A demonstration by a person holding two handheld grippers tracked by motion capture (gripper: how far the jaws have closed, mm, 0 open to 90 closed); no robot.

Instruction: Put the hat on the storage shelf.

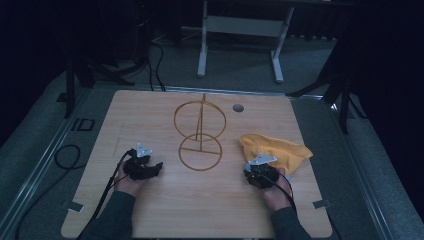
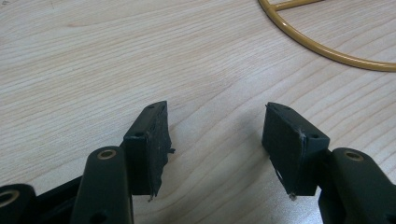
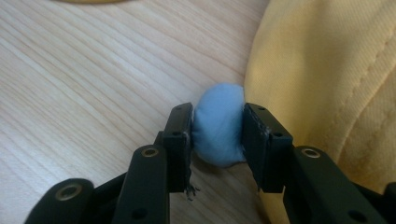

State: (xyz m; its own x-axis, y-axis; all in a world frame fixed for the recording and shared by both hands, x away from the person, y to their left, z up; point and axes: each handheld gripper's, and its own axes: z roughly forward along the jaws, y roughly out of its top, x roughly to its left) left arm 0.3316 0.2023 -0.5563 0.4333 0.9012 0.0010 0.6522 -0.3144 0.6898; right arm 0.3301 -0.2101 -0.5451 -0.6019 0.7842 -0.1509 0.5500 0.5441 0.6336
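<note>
Between my right jaws, closest of all: one small blue soft ball [image 3: 218,126], pressed on both flanks by the pads, resting on the worktop [image 3: 84,84]. Right gripper [image 1: 260,172]: closed on that ball. Just right of and beyond the jaws, touching the ball: one yellow cloth [image 3: 336,79], crumpled. Left gripper [image 1: 143,167]: jaws wide apart, nothing between them, bare wood under them. Ahead of the left jaws and to their right: one gold wire stand [image 1: 200,131], two rings joined by an upright rod.

Step in hand, as I judge it: the grasp on the ball is just made. Next move calls for a steady lift clear of the cloth edge without dragging the fabric along.
</note>
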